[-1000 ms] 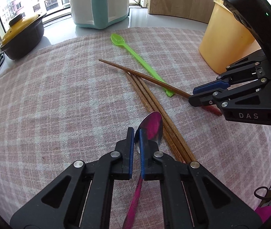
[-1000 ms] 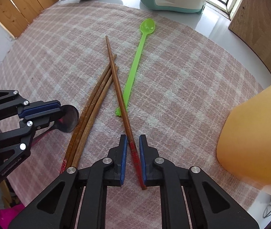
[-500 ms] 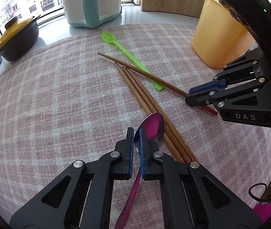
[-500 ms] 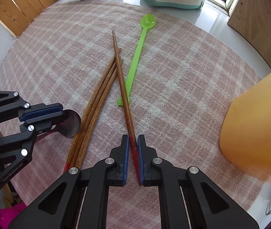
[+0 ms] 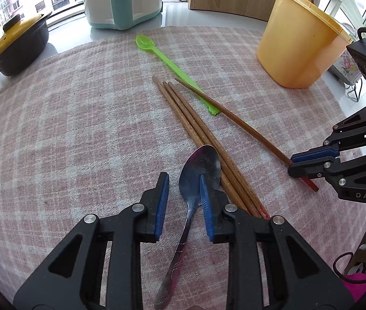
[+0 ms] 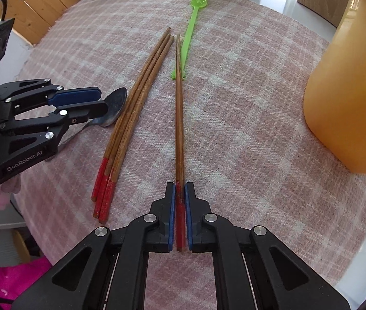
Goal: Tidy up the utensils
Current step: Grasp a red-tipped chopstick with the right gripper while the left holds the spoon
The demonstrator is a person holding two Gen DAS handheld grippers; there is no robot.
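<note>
Shiny metal spoon [image 5: 200,170] lies on the pink checked cloth [image 5: 74,134], between the wide-open fingers of the left gripper [image 5: 184,180]. Just right, three wooden chopsticks [image 6: 134,108] lie side by side. Farther right, the right gripper [image 6: 180,193] pinches one chopstick [image 6: 179,118] by its red end. A green spoon [image 6: 192,25] lies beyond. The yellow tub [image 5: 299,41] stands far right.

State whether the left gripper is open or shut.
Open: the left gripper has its fingers spread, the metal spoon lying loose between them.
</note>
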